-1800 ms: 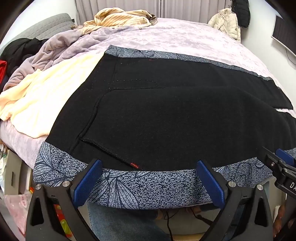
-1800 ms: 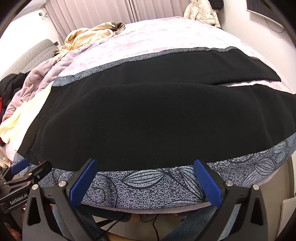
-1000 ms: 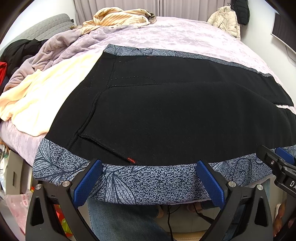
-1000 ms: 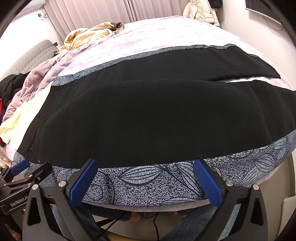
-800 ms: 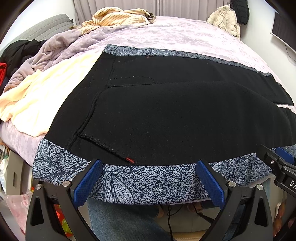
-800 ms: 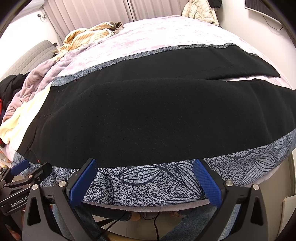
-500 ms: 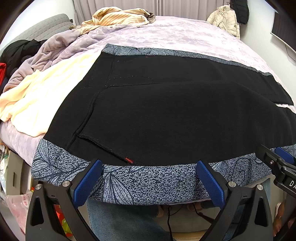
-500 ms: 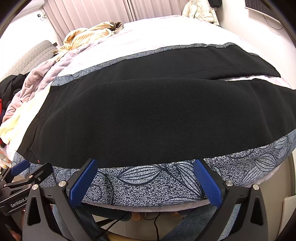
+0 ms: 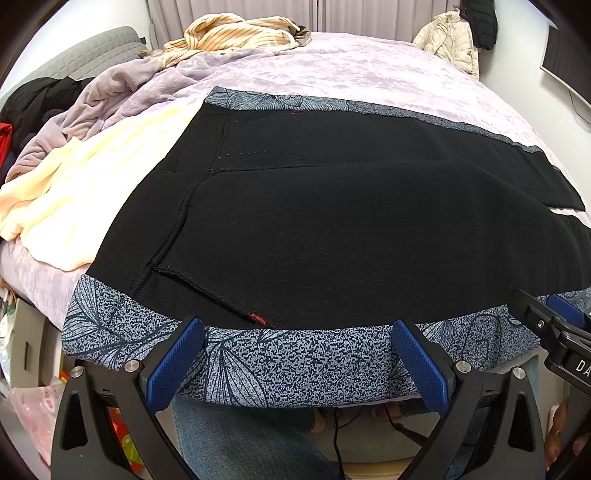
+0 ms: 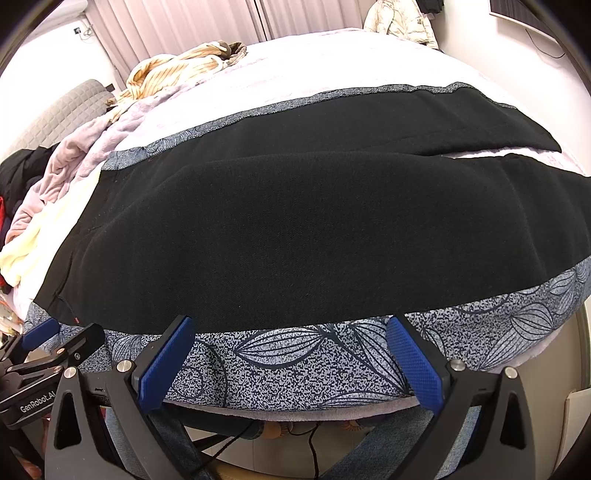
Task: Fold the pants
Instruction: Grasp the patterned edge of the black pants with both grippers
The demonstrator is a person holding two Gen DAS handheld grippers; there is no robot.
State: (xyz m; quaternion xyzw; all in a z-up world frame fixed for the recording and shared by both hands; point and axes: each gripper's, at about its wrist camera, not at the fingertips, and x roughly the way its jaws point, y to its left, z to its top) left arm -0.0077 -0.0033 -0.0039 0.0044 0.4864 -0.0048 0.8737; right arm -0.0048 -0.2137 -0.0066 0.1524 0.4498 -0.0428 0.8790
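Both pairs of blue-padded fingers are standing spread wide, pinching nothing. The left gripper (image 9: 297, 356) is hovering just off the near edge of the bed, its pads framing the patterned band of the pants (image 9: 332, 240) without touching it; the right gripper (image 10: 291, 352) is hovering the same way a little further along that edge, jaws equally far apart and empty.

The black pants are lying flat across the lilac bedspread (image 9: 369, 74), waist toward the left and legs running off to the right. A blue-grey leaf-print trim (image 9: 295, 363) is running along the near side and hanging over the mattress edge, and the same print is showing along the far side. A pocket seam with a small red tag (image 9: 257, 316) is sitting close to the left gripper. At the right, the two legs are parting slightly, with a sliver of bedspread showing between them.

Beside the waist, a cream blanket (image 9: 74, 192) is lying bunched up, touching the pants' left edge. Further back, a striped yellow garment (image 9: 236, 35) is lying heaped near the curtains. Below the grippers, a person's jeans-clad legs (image 9: 236, 435) are showing.
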